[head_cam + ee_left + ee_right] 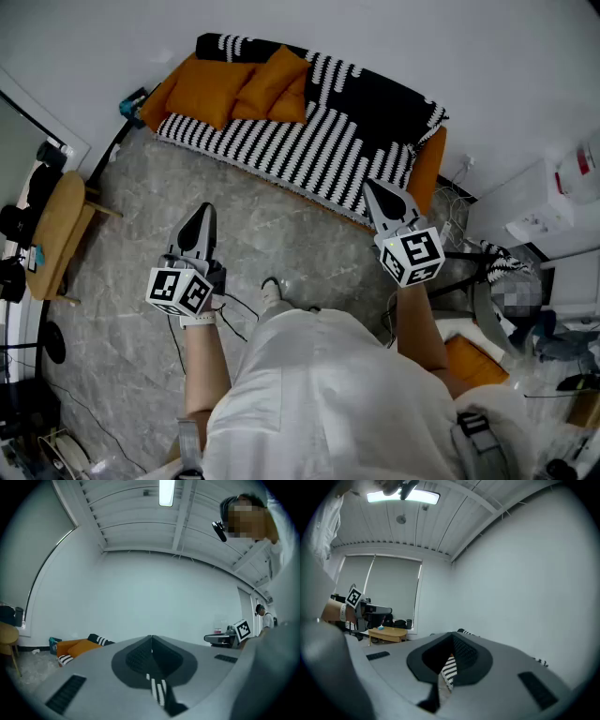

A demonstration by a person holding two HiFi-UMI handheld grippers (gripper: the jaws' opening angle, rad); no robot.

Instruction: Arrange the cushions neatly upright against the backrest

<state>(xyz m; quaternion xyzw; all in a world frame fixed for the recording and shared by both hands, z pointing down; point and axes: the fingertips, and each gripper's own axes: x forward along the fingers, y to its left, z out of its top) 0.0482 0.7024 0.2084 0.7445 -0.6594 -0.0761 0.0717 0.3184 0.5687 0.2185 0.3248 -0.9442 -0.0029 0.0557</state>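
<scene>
At the sofa's (319,141) far left end, the orange cushions (246,89) lie slumped together against the backrest. They look soft and light, so a top corner should pinch easily. Both the left tool (202,214) and right tool (375,192) are closed, empty and well short of them.

The left tool (151,639) faces a white wall (154,597), jaws pressed together, nothing between them. Far left, low down, an orange cushion (77,646) lies on a striped sofa (64,659).
</scene>
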